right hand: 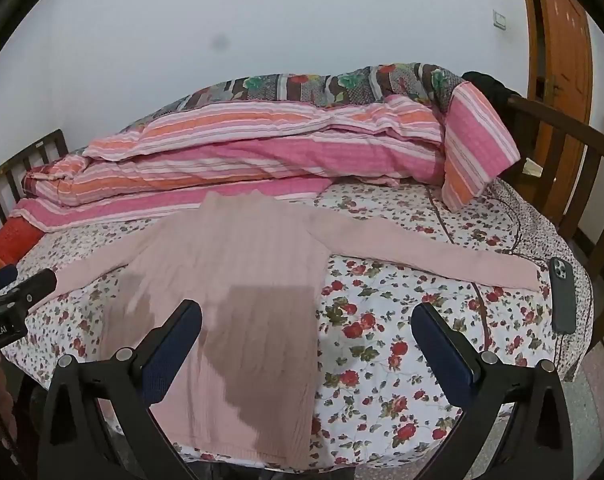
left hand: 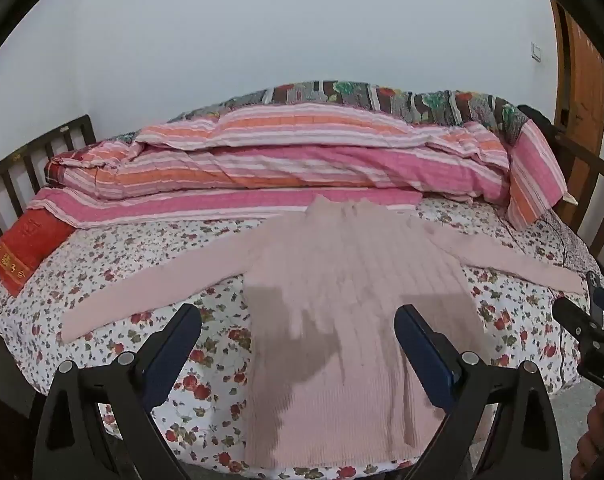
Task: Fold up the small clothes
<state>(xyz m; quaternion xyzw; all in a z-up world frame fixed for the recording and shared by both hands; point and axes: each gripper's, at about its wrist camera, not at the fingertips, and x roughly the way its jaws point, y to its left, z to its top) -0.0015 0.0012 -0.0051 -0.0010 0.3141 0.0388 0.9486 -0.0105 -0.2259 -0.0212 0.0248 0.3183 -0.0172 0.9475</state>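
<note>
White wall (left hand: 262,32) and wooden door (right hand: 558,48) behind our bed, floral sheet (right hand: 382,320) under a striped quilt (left hand: 282,160), pink sweater (left hand: 342,280) spread flat, sleeves out, phone (right hand: 563,296) at the edge, our left gripper (left hand: 298,332) and right gripper (right hand: 308,330) spread wide above, pinching nothing

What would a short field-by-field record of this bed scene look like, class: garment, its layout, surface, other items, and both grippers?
garment: pink sweater
layout: spread flat, both sleeves stretched out sideways, nothing folded yet
surface: flowered bedsheet
behind garment: striped quilt, bunched along the wall side
other items: phone near the right sleeve's end; red pillow at the bed's left end
left gripper: open, above the sweater's lower part, holding nothing
right gripper: open, holding nothing
</note>
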